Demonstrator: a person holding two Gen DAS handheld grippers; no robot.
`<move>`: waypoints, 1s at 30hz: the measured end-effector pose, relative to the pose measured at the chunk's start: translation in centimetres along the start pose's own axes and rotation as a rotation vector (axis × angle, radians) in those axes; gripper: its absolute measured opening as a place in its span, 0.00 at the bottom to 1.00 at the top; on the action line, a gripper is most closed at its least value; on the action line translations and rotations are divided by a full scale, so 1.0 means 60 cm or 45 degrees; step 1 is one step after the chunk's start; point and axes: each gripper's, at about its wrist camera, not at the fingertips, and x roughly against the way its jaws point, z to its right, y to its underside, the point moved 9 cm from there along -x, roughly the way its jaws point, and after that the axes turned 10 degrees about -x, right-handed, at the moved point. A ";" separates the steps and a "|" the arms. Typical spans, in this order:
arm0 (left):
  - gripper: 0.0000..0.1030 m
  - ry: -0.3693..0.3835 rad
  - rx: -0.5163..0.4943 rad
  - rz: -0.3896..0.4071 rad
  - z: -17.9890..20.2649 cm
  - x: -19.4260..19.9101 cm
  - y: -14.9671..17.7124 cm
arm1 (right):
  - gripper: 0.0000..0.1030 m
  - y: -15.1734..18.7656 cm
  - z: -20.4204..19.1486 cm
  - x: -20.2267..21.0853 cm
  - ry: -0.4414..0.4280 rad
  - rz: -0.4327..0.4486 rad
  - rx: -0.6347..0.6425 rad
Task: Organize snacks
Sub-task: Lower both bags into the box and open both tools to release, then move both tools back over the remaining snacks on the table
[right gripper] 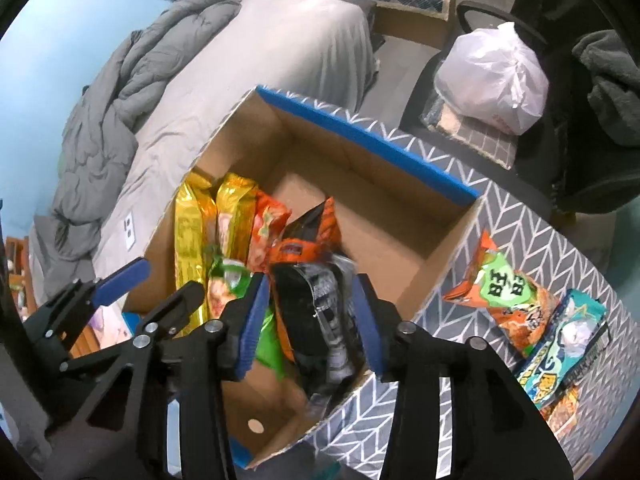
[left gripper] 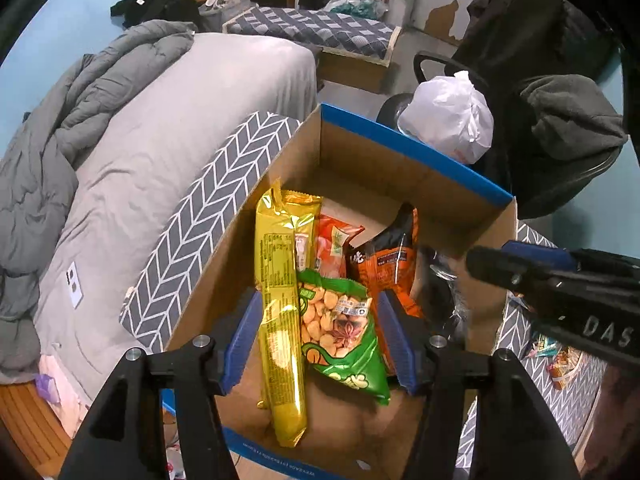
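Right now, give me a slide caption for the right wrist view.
Right gripper hovers open around a black snack packet inside the cardboard box.

Pale blue wall [left gripper: 60, 32] at ten o'clock, a grey-sheeted bed [left gripper: 192, 112] with a rumpled duvet [left gripper: 80, 92] below it, and at two o'clock a dark chair [left gripper: 560, 92] draped in clothes.

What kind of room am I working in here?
Most likely a lived-in bedroom: a bed with a rumpled grey duvet, clothes draped over a chair, and a cardboard box of snacks on a patterned table.
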 end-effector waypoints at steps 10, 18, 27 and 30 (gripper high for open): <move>0.61 0.029 0.001 0.011 0.021 0.033 -0.003 | 0.57 -0.002 0.038 0.045 0.012 0.058 -0.072; 0.68 0.025 -0.086 0.049 0.066 0.067 -0.017 | 0.64 0.014 0.074 0.085 0.055 0.091 -0.098; 0.69 0.028 -0.219 0.038 0.138 0.073 -0.018 | 0.70 0.029 0.134 0.139 0.097 0.159 -0.173; 0.69 0.038 -0.266 0.029 0.166 0.075 -0.015 | 0.71 0.038 0.159 0.149 0.106 0.167 -0.211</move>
